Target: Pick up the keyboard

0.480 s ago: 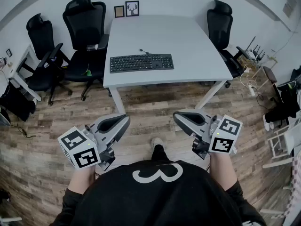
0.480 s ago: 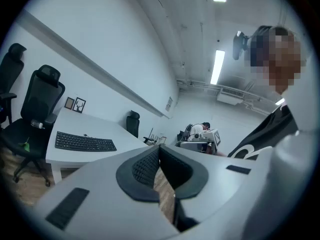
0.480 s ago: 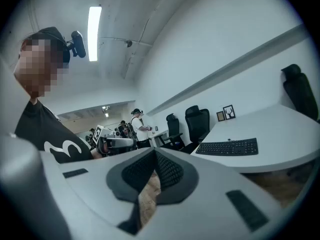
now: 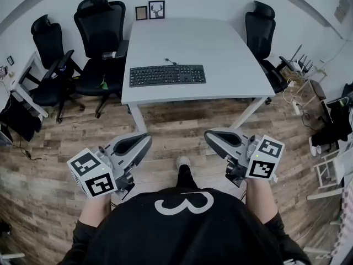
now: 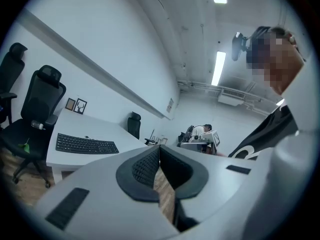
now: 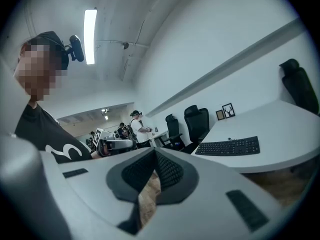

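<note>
Your left claw is pressed together and empty. Its own camera shows the two ribbed pads meeting at the tip, with only wood floor visible through the slit below them. Your right claw is the same: pads together, nothing pinched.

You hold both claws low in front of your torso, over the floor, tips aimed toward the worktop and angled a little toward each other. Both are well apart from the worktop.

The keyboard lies flat on the white worktop, near the front edge, long side parallel to that edge and slightly left of centre. Its cable comes off the back edge in a short curl. Neither claw touches it. From the left claw's camera the keyboard sits to the left of the pads; from the right claw's camera, to the right.

Two picture frames stand at the far edge by the wall. Two black office chairs stand at the worktop's left side, and a third chair at its right.
</note>
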Demonstrator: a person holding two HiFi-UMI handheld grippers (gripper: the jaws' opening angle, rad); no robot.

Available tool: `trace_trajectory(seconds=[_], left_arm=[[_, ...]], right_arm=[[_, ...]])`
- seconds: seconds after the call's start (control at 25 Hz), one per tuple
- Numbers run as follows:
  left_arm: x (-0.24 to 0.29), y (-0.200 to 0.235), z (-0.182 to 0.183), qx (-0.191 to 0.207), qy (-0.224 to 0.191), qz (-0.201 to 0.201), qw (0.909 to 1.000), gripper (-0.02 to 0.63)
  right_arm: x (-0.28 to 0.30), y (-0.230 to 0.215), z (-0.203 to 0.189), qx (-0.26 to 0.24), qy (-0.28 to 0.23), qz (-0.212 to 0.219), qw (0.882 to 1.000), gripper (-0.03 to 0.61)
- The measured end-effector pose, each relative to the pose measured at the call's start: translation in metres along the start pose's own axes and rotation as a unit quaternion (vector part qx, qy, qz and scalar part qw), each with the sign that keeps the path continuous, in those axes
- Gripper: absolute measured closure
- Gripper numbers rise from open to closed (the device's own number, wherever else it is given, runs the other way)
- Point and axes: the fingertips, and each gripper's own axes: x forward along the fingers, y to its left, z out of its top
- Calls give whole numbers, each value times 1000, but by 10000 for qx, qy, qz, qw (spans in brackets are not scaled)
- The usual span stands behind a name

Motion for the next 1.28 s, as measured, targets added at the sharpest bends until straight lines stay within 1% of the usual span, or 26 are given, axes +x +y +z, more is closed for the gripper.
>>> trace_trajectory(seconds=[0.28, 0.48, 0.6, 0.84, 1.16, 1.28], left_arm=[[9, 32, 2, -98, 26, 192, 9998, 600], [29, 61, 4, -167, 110, 288, 9994, 600], [47, 84, 9, -233, 140, 339, 9991, 600], [87, 138, 16, -497, 217, 433, 9976, 600], [143, 211, 26, -937, 398, 597, 9930, 600], [165, 233, 31, -1024, 458, 605, 9919, 600]], right_arm=[[24, -30, 1, -30, 49, -9, 10000, 569], [40, -64, 7, 96, 75, 70, 9999, 569], [51, -91, 11, 197, 116, 97, 9997, 569], [79, -154, 20, 433, 239, 150, 9987, 569], [122, -240, 40, 758, 456, 256, 9957, 569], [136, -269, 46, 834, 506, 304, 9948, 569]])
